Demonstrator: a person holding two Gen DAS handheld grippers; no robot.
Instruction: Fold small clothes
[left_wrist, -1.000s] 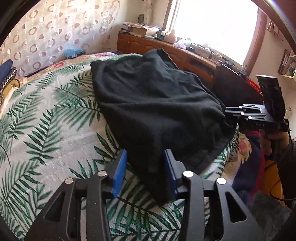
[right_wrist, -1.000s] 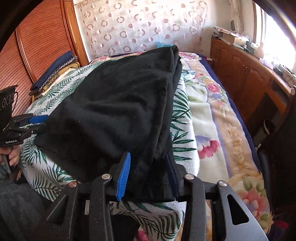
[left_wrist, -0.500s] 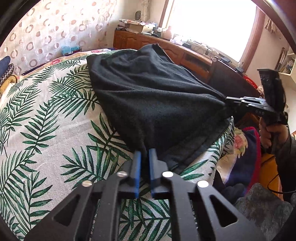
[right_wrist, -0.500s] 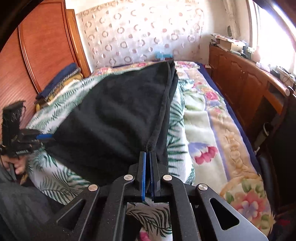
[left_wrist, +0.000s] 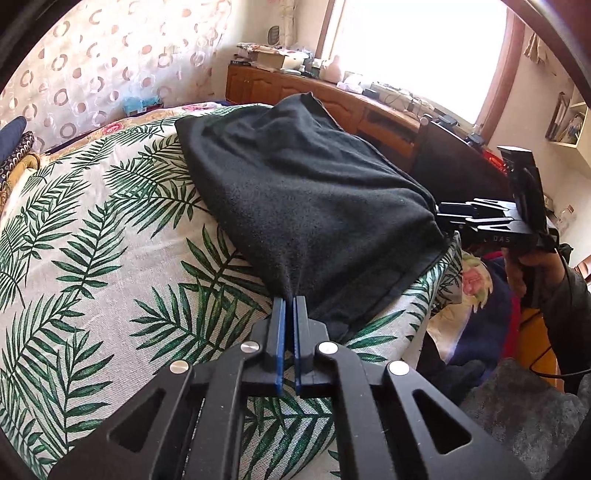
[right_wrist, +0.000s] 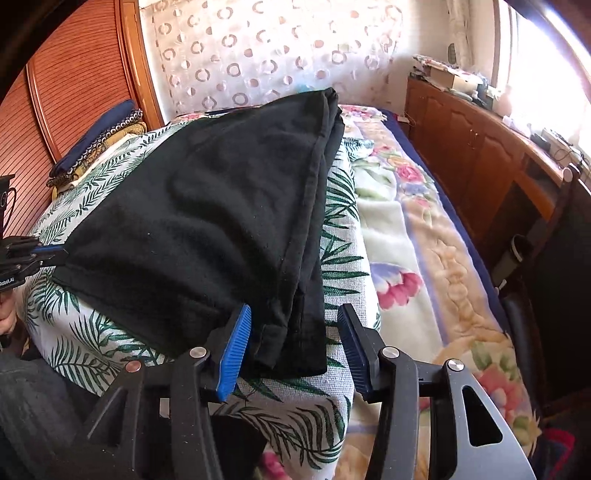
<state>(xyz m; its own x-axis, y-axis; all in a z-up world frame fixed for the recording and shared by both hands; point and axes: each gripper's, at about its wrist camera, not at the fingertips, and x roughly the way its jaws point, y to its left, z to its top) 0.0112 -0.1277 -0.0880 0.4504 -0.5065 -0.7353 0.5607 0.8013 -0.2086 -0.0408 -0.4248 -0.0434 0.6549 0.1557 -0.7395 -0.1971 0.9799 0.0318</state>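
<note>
A black garment (left_wrist: 306, 206) is seen spread over a palm-leaf cover (left_wrist: 92, 266) on a bed, its near corner clamped between the blue pads of the left gripper (left_wrist: 289, 306), whose fingers are pressed together on the cloth. The right gripper (right_wrist: 293, 332) is shown with its fingers apart and opening, the garment's folded near edge lying between them but not pinched. A floral blanket (right_wrist: 424, 236) is visible beside the cover, and a wooden cabinet (right_wrist: 476, 147) beyond.
</note>
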